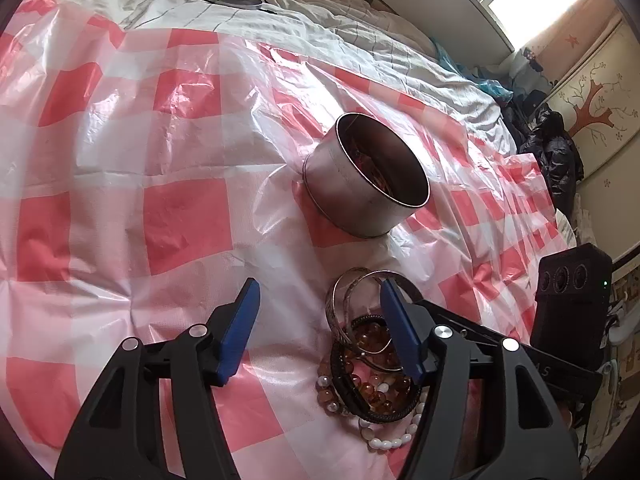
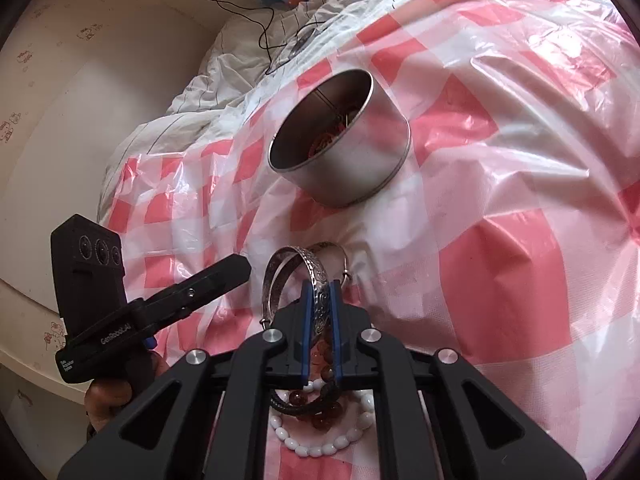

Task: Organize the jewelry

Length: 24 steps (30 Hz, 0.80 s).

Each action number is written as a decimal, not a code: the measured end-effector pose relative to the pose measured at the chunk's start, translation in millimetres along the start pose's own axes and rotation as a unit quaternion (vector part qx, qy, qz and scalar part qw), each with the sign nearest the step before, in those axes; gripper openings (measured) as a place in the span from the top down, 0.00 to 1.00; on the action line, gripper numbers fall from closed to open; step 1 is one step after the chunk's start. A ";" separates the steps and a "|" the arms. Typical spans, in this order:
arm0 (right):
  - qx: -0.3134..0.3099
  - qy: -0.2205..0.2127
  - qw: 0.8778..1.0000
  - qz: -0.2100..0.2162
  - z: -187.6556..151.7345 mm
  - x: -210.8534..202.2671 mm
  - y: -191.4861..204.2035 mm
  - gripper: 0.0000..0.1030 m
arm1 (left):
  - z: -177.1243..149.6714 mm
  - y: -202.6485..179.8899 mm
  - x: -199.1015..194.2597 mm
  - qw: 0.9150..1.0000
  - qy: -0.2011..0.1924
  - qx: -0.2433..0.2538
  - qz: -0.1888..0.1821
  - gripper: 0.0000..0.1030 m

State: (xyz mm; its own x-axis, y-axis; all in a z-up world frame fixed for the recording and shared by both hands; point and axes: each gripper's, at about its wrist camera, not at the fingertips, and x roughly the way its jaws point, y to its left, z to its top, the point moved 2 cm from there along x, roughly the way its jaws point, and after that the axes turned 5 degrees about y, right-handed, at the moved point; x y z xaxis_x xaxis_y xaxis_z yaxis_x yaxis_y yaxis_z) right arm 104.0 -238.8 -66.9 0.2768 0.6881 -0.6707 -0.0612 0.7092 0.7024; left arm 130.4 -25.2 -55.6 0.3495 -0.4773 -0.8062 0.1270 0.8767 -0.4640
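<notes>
- Readable writing sits on the left claw's point(image 2: 236, 268) black body as seen from the right wrist: white letters "GenRobot.AI" along its side bar, and a small white label below it too fine to read.
- In the left wrist view, the neighbouring black device shows only the letters "S" and part of another; the rest is cut off.
- The right claw point(image 2: 321, 300) is clenched on an engraved silver bangle point(image 2: 316, 280); its blue pads point(image 2: 306, 320) press the band from both sides.
- No earlier picture is given, so only this grip is told.
- A second silver bangle point(image 2: 276, 280) leans just beside the gripped one, touching it.
- Beneath the right claw lies the pile: amber beads point(image 2: 324, 416), a dark braided bracelet point(image 2: 296, 404) and a white bead bracelet point(image 2: 316, 448).
- The left claw point(image 1: 318, 328) is released, jaws standing wide with nothing between the pads.
- Its right blue pad point(image 1: 400, 332) stands over the silver bangles point(image 1: 340, 304) and amber beads point(image 1: 372, 392); its left pad is over bare sheet.
- The jewelry pile lies at the near edge of a red-and-white checked plastic sheet point(image 1: 180, 216) spread on a bed.
- A round metal tin point(image 1: 360, 184) stands open on the sheet, beyond the pile and apart from both claws; some jewelry shows inside it, too dim to name.
- White bedding point(image 1: 320, 32) with a black cable point(image 2: 256, 16) lies behind the sheet.
- A hand point(image 2: 116, 392) holds the left claw's grip.
</notes>
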 end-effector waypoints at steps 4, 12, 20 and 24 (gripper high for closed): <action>0.006 -0.023 1.000 0.003 0.6 -16.5 -4.4 0.91 | 0.6 -0.3 1.7 1.000 0.002 0.002 -0.002 0.41; 0.049 -0.067 0.995 -0.051 5.7 -40.4 -31.4 0.91 | -2.7 -13.7 22.3 0.999 0.038 0.025 0.005 0.39; 0.064 -0.043 0.993 -0.086 3.9 -26.4 -43.5 0.91 | -10.6 -28.3 33.9 0.995 0.038 0.071 0.054 0.64; 0.069 -0.037 0.992 -0.096 2.7 -20.2 -48.3 0.91 | -11.0 -35.0 31.8 0.993 0.027 0.088 0.068 0.84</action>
State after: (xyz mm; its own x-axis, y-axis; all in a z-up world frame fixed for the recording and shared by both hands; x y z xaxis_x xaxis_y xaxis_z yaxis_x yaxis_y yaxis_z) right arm 104.0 -287.4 -86.6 0.3411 0.5255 -0.7794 0.1292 0.7951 0.5926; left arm 126.8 -71.7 -69.0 0.3256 -0.3523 -0.8774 0.2440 0.9279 -0.2820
